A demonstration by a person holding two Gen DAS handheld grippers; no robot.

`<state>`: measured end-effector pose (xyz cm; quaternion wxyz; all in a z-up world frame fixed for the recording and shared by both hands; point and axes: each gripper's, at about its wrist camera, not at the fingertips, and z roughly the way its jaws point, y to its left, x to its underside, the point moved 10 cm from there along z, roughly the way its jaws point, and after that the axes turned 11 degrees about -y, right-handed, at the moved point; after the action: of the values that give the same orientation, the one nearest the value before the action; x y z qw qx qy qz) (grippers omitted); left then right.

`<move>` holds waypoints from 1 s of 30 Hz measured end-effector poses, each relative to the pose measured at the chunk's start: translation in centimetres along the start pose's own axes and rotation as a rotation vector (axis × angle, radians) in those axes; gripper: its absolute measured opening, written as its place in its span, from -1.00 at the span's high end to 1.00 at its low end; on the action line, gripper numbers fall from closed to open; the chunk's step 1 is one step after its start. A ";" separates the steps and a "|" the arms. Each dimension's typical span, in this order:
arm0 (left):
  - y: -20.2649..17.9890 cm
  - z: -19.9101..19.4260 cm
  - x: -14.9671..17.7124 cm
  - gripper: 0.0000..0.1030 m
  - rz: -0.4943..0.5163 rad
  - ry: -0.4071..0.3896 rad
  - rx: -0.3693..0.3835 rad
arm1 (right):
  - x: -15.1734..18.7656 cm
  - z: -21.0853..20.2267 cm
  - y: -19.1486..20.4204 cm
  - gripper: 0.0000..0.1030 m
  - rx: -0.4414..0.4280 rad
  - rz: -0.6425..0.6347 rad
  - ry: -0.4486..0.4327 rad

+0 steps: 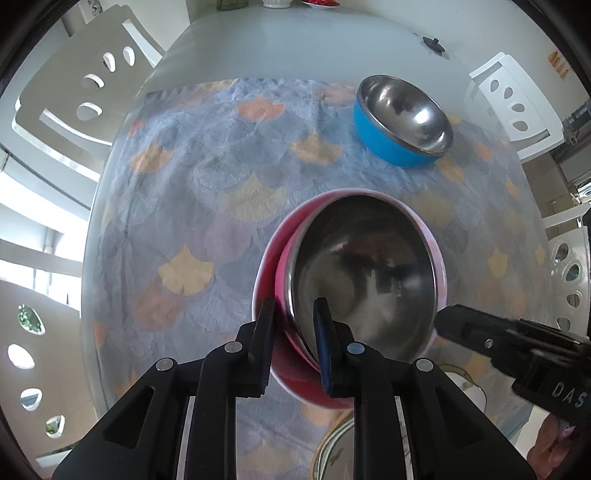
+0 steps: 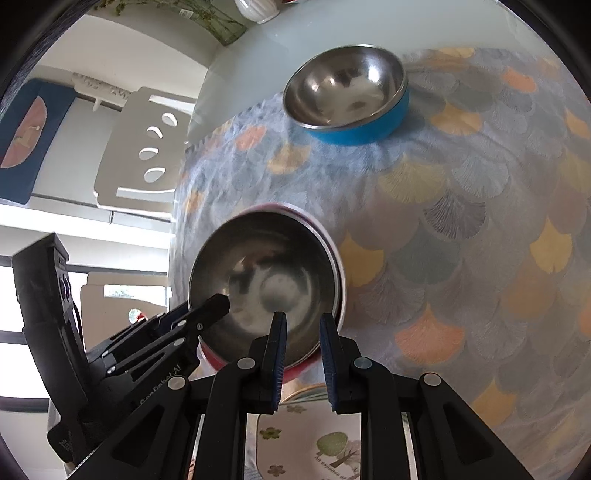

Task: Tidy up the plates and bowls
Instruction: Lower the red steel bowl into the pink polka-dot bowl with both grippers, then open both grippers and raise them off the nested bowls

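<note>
A pink bowl (image 1: 362,266) (image 2: 266,277) with a steel lining sits tilted inside a second, larger pink bowl (image 1: 263,266), its left side raised. My left gripper (image 1: 293,306) points steeply down over the near left rim. One finger is on the steel inside and the other on the pink outside, shut on the rim. My right gripper (image 2: 303,321) is shut on the same bowl's near rim, one finger inside and one outside. Each gripper shows in the other's view, the right gripper (image 1: 447,317) and the left gripper (image 2: 212,306). A blue steel-lined bowl (image 1: 402,118) (image 2: 347,92) stands alone farther back.
The bowls rest on a fan-patterned cloth (image 1: 207,192) over a glass table (image 1: 280,48). A printed plate (image 2: 314,439) (image 1: 340,439) lies just below the grippers. White chairs (image 1: 85,92) (image 2: 147,147) flank the table. A small black object (image 1: 434,44) and a white vase (image 2: 258,9) sit near the far edge.
</note>
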<state>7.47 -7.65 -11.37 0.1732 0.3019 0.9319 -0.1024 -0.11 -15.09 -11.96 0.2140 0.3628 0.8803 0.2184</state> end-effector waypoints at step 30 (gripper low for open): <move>2.8 -3.7 -4.2 0.42 -0.187 -0.053 0.087 | -3.8 -3.2 0.9 0.46 -0.023 -0.079 -0.033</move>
<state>11.36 -6.51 -6.56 0.1740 0.2179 0.9458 -0.1664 1.17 -18.01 -8.03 0.2411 0.3291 0.8876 0.2138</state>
